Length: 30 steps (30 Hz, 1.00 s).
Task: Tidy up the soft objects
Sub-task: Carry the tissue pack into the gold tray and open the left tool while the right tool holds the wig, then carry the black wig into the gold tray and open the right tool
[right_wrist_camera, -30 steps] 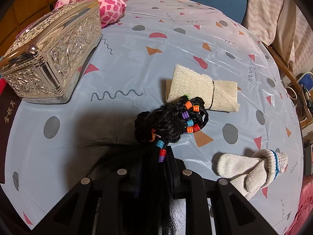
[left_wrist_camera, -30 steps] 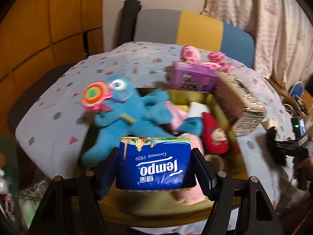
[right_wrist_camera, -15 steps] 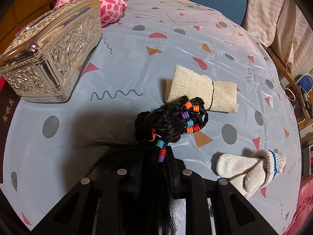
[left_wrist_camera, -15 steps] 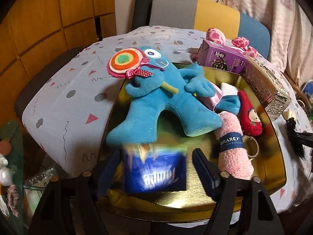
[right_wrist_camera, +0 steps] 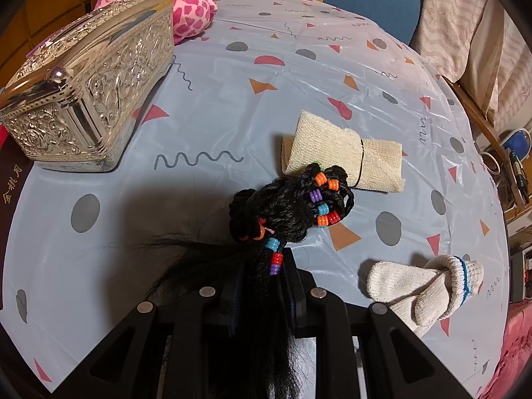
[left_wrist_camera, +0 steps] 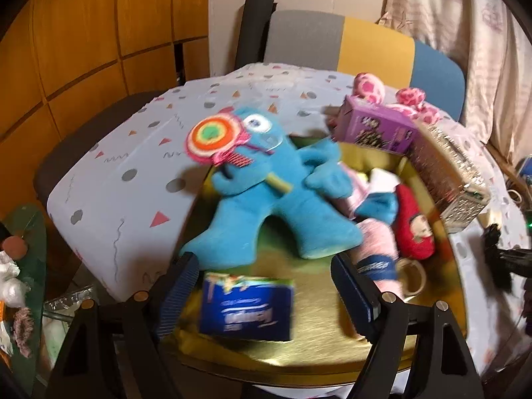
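Since the gold tray collects soft items, the tissue pack lies on it, free between the wide-spread left gripper. Right gripper clamps the beaded hair braid, presumably tray-bound.

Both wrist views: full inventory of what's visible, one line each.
tissue pack: 1, blue, on gold tray near edge, between left fingers, not gripped
gold tray: 1, gold, on table
blue plush: 1, blue with lollipop, in tray
pink rolled sock: 1, pink, in tray right of plush
red plush: 1, red, in tray
purple box: 1, purple, tray's far edge
silver box: 1, silver, on table
pink spotted plush: 1, pink, behind silver box
beige cloth roll: 1, beige, table centre
white sock: 1, white, table right
beaded hairpiece: 1, black, held by right fingers
left gripper: 1, black, open
right gripper: 1, black, shut on hair
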Each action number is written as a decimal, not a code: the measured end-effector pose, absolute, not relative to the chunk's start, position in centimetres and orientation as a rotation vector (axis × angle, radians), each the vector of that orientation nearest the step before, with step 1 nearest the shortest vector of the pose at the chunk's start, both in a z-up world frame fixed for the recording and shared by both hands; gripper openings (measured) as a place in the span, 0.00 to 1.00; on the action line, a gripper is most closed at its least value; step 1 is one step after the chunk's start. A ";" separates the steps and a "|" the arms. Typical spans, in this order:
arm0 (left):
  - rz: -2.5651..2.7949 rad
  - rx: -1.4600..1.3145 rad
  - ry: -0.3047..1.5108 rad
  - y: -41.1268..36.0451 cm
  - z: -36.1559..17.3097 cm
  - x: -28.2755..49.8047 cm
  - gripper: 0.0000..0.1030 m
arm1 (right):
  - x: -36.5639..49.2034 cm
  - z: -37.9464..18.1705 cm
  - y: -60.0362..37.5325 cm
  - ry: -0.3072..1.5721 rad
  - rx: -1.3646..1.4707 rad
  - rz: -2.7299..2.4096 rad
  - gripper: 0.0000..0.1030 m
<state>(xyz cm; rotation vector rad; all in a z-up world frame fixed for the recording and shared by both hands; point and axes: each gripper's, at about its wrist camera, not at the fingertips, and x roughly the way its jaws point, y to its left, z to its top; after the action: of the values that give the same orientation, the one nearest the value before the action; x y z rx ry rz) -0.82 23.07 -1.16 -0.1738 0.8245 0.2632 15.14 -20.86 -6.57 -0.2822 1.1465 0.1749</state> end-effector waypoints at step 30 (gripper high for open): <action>0.141 -0.179 0.770 19.5 0.7 -0.4 0.82 | 9.4 -5.5 -16.8 1.224 -0.124 0.210 0.15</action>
<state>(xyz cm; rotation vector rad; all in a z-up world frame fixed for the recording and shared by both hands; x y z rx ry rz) -0.43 19.46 0.70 -0.1793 0.7699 0.1408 9.36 -16.75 -5.46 -0.1239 1.2239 0.2104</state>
